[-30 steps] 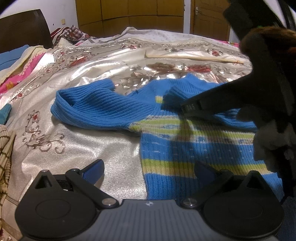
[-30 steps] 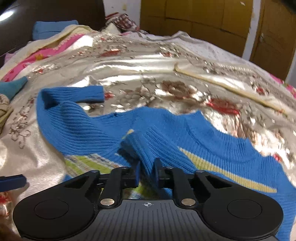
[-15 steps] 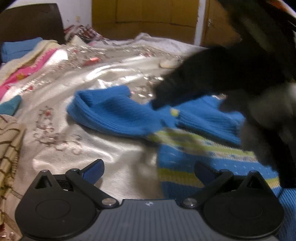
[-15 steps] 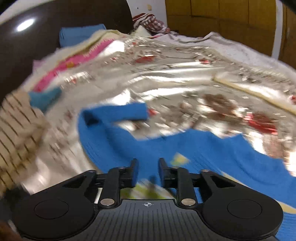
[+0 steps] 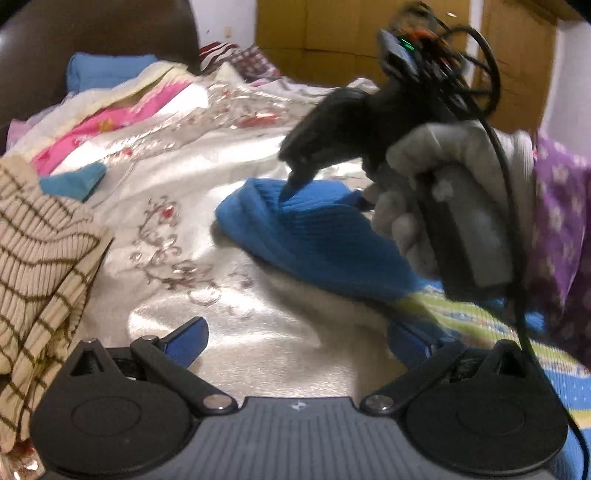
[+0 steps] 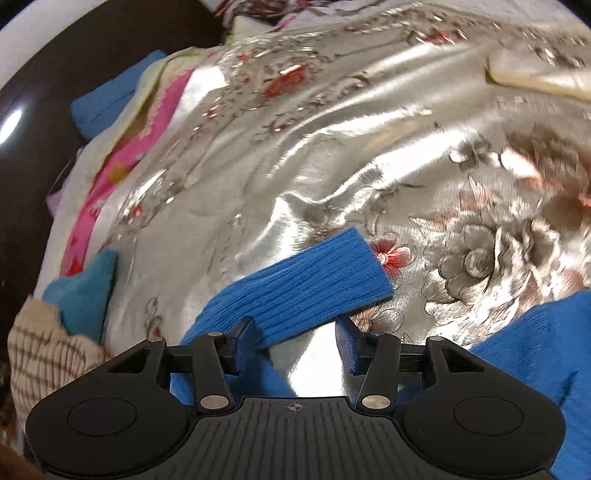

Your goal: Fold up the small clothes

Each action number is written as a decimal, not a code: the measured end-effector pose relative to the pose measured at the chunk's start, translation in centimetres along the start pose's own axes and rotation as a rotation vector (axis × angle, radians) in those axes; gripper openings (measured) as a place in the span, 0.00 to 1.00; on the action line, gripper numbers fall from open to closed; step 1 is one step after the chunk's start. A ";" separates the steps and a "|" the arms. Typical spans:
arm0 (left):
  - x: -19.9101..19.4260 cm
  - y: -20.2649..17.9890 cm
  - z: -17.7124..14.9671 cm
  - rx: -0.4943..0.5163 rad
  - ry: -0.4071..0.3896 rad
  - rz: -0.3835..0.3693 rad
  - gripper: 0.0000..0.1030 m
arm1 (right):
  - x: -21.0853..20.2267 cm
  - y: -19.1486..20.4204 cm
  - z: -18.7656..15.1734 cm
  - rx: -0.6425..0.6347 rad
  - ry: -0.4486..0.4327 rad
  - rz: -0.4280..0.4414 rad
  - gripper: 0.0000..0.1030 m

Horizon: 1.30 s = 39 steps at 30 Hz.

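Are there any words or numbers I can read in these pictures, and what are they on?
No words or numbers can be read here.
left gripper: only a small white emblem on its body, no letters.
right gripper: only a small crosshair mark on its body, no letters.
blue sweater: no label or tag shows.
silver bedspread: flower embroidery only, no writing.

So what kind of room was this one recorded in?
Most likely a bedroom: clothes lie on a bed with a shiny embroidered bedspread, against a dark headboard, with wooden cupboard doors behind.
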<state>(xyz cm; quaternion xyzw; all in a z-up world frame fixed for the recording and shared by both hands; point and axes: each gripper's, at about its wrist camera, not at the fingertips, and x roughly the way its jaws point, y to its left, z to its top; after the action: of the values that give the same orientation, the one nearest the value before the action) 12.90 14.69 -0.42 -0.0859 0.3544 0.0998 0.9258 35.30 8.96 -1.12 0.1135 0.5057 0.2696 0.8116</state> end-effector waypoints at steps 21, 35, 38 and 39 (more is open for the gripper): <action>-0.8 -1.3 -0.6 0.065 -0.074 0.023 1.00 | -10.6 -4.9 -0.2 0.213 -0.343 0.153 0.02; -2.3 -6.8 -2.5 0.314 -0.114 -0.025 1.00 | -25.5 -19.3 -13.6 0.336 -0.541 -0.128 0.03; -2.4 -8.0 -2.9 0.370 -0.117 -0.010 1.00 | -24.9 -22.3 -16.4 0.414 -0.515 -0.106 0.09; -2.5 -8.4 -2.8 0.386 -0.117 -0.005 1.00 | -25.0 -22.9 -17.2 0.444 -0.521 -0.094 0.09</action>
<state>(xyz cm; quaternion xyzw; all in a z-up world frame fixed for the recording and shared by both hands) 11.33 5.62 -0.09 0.0985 0.3122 0.0326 0.9443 18.97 -25.33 -0.52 0.3290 0.3324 0.0769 0.8805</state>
